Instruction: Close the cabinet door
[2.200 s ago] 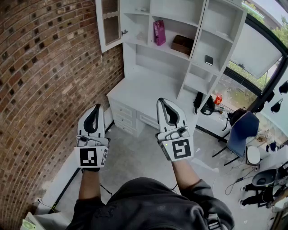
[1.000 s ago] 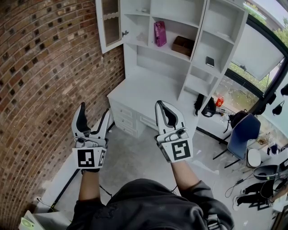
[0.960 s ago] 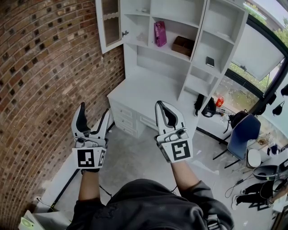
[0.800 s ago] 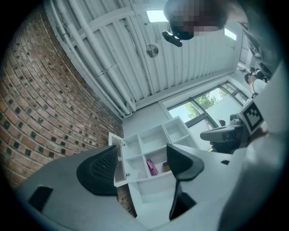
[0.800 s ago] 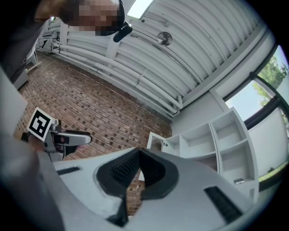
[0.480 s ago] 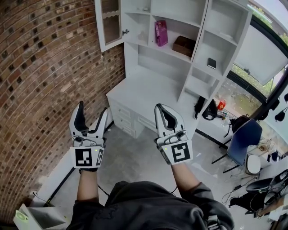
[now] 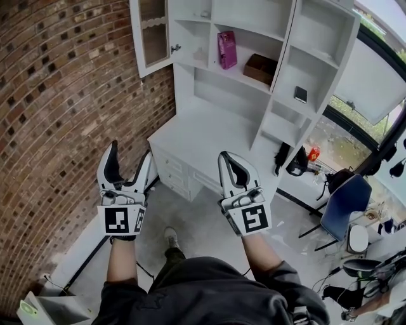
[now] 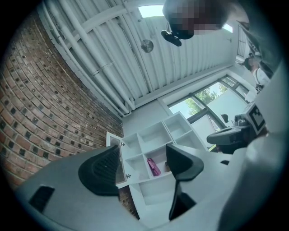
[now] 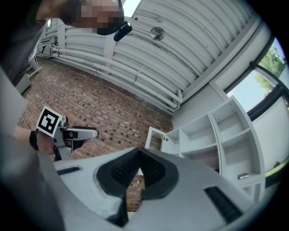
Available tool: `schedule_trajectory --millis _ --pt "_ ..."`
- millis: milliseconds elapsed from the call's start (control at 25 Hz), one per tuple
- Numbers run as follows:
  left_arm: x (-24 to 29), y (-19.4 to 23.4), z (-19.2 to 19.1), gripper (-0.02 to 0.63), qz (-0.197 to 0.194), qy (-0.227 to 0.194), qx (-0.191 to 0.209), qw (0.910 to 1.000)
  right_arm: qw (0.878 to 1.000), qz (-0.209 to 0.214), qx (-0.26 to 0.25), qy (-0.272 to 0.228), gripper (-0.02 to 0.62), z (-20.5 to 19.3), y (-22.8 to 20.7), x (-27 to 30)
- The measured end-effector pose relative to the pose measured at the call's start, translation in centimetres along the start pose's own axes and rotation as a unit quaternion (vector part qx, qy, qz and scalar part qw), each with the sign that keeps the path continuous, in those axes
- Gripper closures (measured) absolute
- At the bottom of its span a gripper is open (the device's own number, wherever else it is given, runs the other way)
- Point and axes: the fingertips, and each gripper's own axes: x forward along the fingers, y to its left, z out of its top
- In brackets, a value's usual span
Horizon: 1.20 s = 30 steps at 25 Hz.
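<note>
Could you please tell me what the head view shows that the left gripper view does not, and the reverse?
Only the head view shows the drawers, the blue chair and the floor. Only the left gripper view shows the ceiling pipes and a ceiling light. Both show the open door, the pink bag on its shelf and the brick wall.
</note>
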Motion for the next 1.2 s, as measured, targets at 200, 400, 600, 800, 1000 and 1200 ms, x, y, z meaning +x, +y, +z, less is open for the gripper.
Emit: schedule_trajectory --millis 200,400,600,800,1000,1200 --pt "3.3 2.1 -2.9 0.284 0.001 -0.006 -0.004 1.0 1.0 0.002 -0.01 0.006 0.595 -3.2 -1.0 3.1" --pt "8.1 5.0 -6.6 0.29 -0.003 -0.007 -0.011 0.9999 1.0 0.0 -0.017 0.011 0.595 -5.3 -2.3 8.4" --pt "13.8 8.8 -10.3 0.293 -0.01 -0.01 -0.018 0.9997 1.0 -0.013 -0.02 0.018 0.595 -7.9 -4.0 14.8" --pt "19.6 13.0 -14.1 0.296 -0.027 -0.01 -0.025 0.9993 0.999 -0.031 -0.028 0.012 0.595 -9.8 -5.4 21.3" --pt "24.8 17.0 -17.2 0.301 -0.04 -0.012 -0.028 0.9987 0.998 -0.048 -0.03 0.016 0.595 -12.8 -6.1 26.3" --pt "28.7 19.7 -19.3 0.304 -0.052 -0.017 -0.025 0.9982 0.998 -0.056 -0.034 0.017 0.595 -14.5 -6.0 29.6"
